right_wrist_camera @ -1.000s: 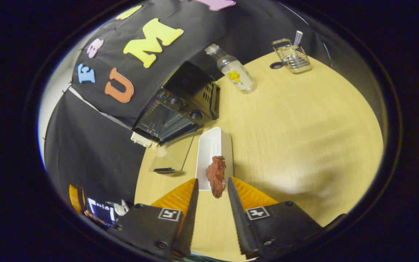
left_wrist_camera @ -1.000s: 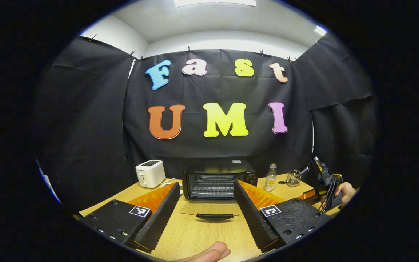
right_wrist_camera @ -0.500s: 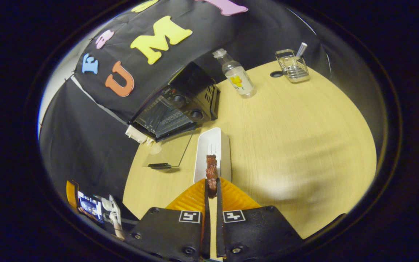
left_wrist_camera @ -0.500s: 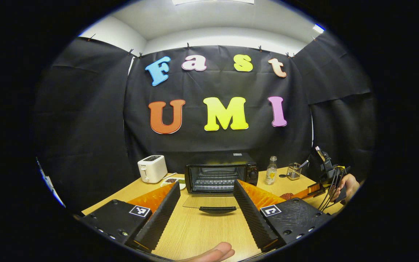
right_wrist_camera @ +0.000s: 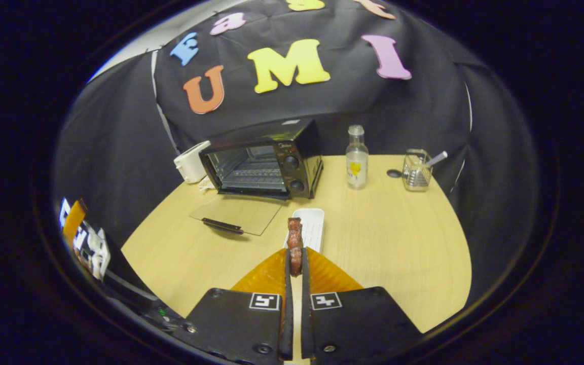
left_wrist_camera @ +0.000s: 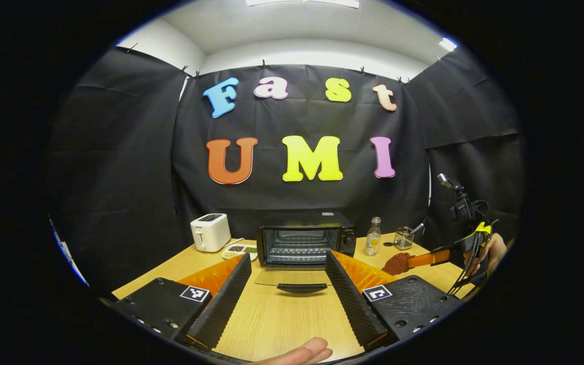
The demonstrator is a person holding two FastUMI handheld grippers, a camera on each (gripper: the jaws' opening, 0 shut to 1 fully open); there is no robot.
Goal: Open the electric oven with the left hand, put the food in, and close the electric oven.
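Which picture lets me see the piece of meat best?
The right gripper view: the meat sits close and centred, pinched between the right gripper jaws above the white tray. The left gripper view shows the meat small and far off, at the tip of that gripper.

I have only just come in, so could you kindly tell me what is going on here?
A person works a handheld gripper in each hand. The right gripper is shut on a piece of brown food, held above the table and off the white tray. The electric oven is open, its glass door lying flat. The left gripper faces it, jaws open and empty.
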